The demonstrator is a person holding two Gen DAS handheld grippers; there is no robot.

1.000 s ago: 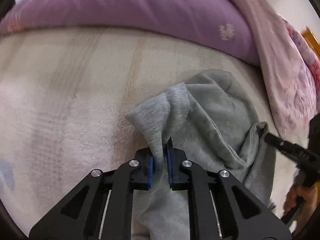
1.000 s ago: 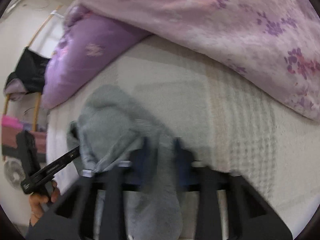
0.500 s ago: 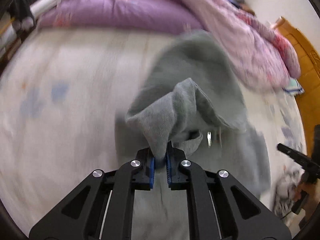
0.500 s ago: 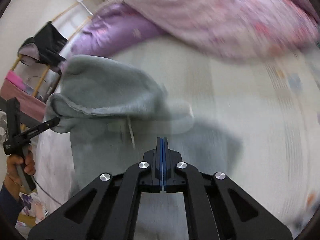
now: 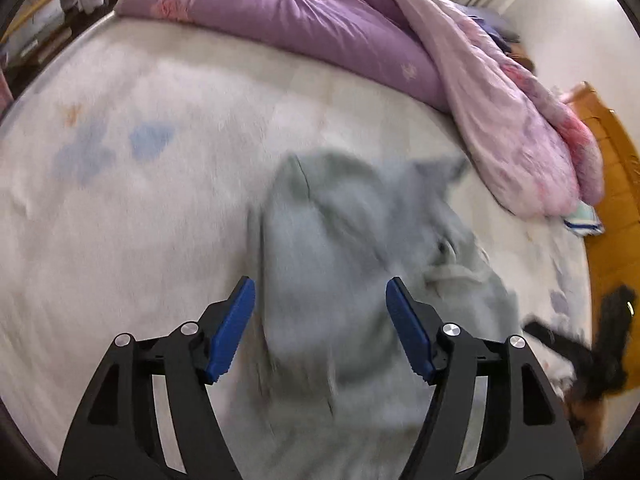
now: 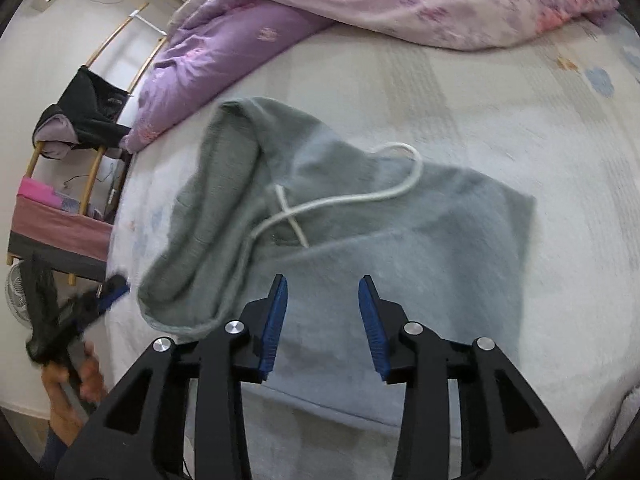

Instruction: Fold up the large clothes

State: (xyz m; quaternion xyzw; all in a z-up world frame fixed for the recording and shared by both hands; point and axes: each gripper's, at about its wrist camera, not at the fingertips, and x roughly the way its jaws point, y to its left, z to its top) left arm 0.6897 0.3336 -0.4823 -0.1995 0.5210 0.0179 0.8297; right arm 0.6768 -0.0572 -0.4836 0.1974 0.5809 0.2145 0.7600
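Bed sheet [image 5: 160, 208] fills most of both views; pale, with faint blue blotches at left centre of the left wrist view. In the right wrist view the sheet [image 6: 500, 92] is bare across the right half of the frame, wide open room there.

Purple duvet [image 5: 304, 16] lies bunched along the top of the left view, with a pink floral quilt [image 5: 516, 120] running down the upper right. In the right view I see the duvet [image 6: 224, 60] at upper left and the quilt [image 6: 420, 0] across the top; both sit near the far edge of the garment but apart from it.

Grey hoodie [image 6: 360, 216] lies on the sheet at frame centre, hood [image 6: 216, 200] rumpled toward the left, white drawstring [image 6: 384, 196] looping over the chest. In the left view the hoodie [image 5: 340, 280] is blurred, centre to lower right.

Wooden headboard [image 5: 612, 184] at right edge. Rack with dark clothes [image 6: 88, 112] at left edge.

Left tongs [image 5: 320, 328]: jaws spread wide, nothing held, hoodie below them. Right tongs [image 6: 323, 320]: jaws parted moderately, nothing held, over the hoodie's lower body.
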